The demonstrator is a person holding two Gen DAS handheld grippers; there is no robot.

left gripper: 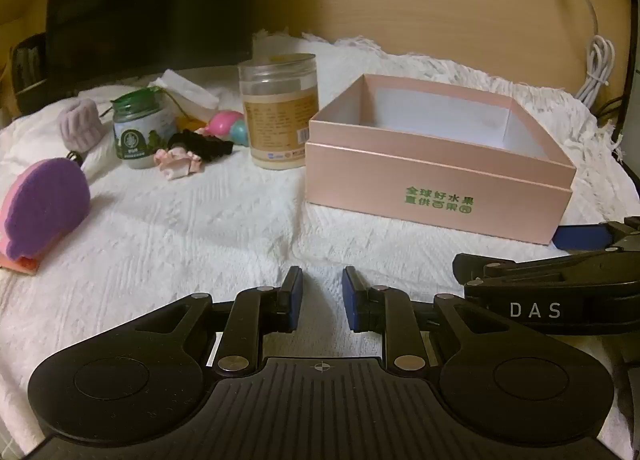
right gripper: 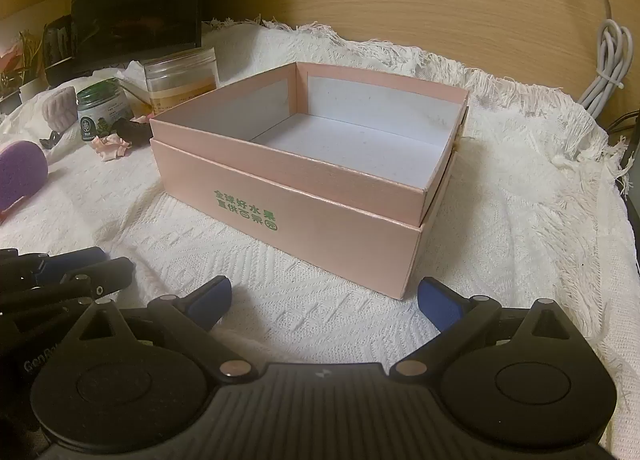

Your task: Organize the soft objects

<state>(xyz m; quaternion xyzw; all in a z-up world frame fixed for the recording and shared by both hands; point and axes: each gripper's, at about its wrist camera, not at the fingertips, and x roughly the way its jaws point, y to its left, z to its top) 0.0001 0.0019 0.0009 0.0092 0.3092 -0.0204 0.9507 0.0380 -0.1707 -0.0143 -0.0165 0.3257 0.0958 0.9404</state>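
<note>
An open pink box [left gripper: 436,188] with green print stands on the white cloth, its white inside bare; it also shows in the right wrist view [right gripper: 304,196]. To its left lie a purple and pink sponge [left gripper: 46,212], a lilac fluffy band [left gripper: 80,124], a black scrunchie [left gripper: 200,144] and a small pink scrunchie [left gripper: 178,164]. My left gripper [left gripper: 322,296] is open a little and empty, low over the cloth in front of the box. My right gripper [right gripper: 324,304] is wide open and empty near the box's front corner.
A green-lidded jar [left gripper: 140,132], a tall clear jar [left gripper: 278,112], a pink and teal toy [left gripper: 228,124] and white tissue [left gripper: 184,90] stand behind the soft things. A dark monitor [left gripper: 148,4] is at the back left. White cables [left gripper: 596,72] hang at the right.
</note>
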